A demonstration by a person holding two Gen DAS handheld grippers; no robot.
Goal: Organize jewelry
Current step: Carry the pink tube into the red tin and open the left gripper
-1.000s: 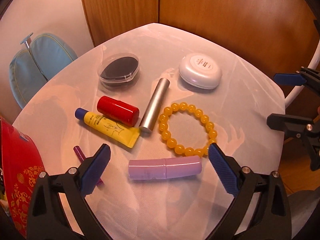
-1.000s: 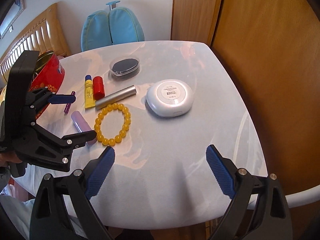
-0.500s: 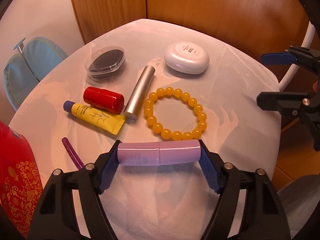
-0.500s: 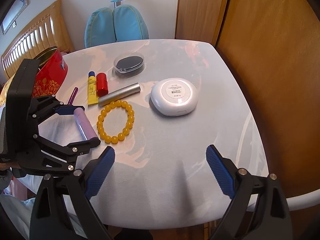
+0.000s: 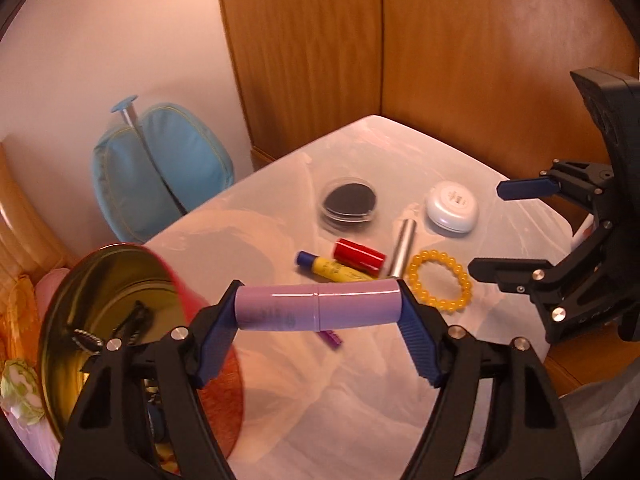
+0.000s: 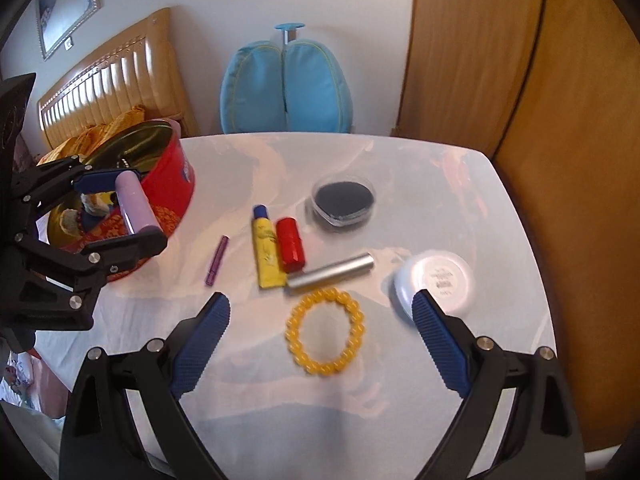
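My left gripper (image 5: 318,308) is shut on a lilac tube (image 5: 316,306), gripped end to end and lifted off the white table (image 6: 460,184). In the right wrist view the lilac tube (image 6: 136,204) hangs over the edge of the open red tin (image 6: 176,184). The tin's gold inside (image 5: 112,280) holds a black hair clip and other small items. A yellow bead bracelet (image 6: 294,340) lies flat on the table. My right gripper (image 6: 320,308) stands open just above the bracelet, with nothing between its fingers. In the left wrist view the bracelet (image 5: 438,255) lies beside the right gripper (image 5: 486,230).
A yellow tube (image 6: 266,254), a red lipstick (image 6: 291,244), a silver tube (image 6: 332,272) and a thin purple stick (image 6: 217,260) lie mid-table. A white compact (image 6: 440,276) and a clear case with a black pad (image 6: 344,202) sit nearby. A blue cushioned chair (image 6: 286,88) stands behind; wooden doors are at the right.
My left gripper closed on the lilac tube, lifted it and carried it left toward the red tin. My right gripper moved in over the yellow bracelet, still open.
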